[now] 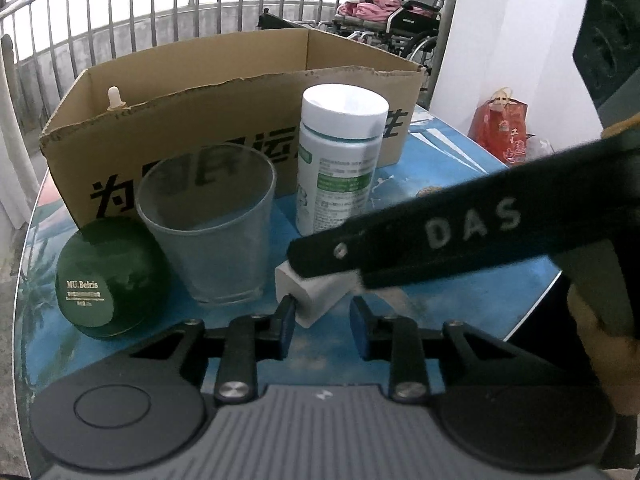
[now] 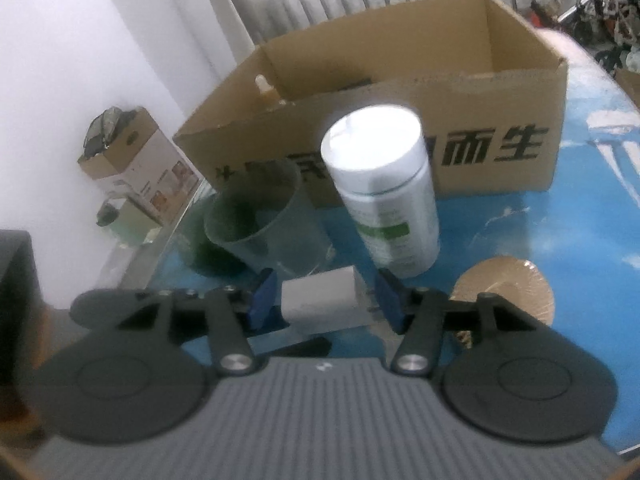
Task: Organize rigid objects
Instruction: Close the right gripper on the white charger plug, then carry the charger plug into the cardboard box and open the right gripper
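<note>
Blue printed tabletop [image 1: 460, 184], round-edged, contents listed left to right. Dark green jar [image 1: 112, 280], squat, gold lettering on its face, at the left edge of the tabletop. Clear glass tumbler [image 1: 208, 232], upright, just beside the jar on its right and apparently touching it. Cardboard box [image 1: 240, 128], open-topped, black characters on its front wall, set along the far edge behind all the other items; a pale dropper tip [image 1: 115, 98] shows above its front wall at the left end. White charger [image 1: 308, 292], a small block lying on its side toward the near edge, in front of the gap between tumbler and bottle, its metal prongs pointing right in the right wrist view. Left gripper [image 1: 322, 318]: jaws narrow, blue pads closed on the near end of the charger. Right gripper [image 2: 326, 300]: jaws at middling width, one pad on each side of the charger with a sliver of gap at the left pad, so not pressing it; one of its black fingers, lettered DAS, crosses over the block in the left wrist view. White bottle [image 1: 340, 160], white cap, green-banded label, upright, right of the tumbler and just in front of the box. Gold disc [image 2: 504, 292], flat on the tabletop, right of the bottle, toward the near edge.
</note>
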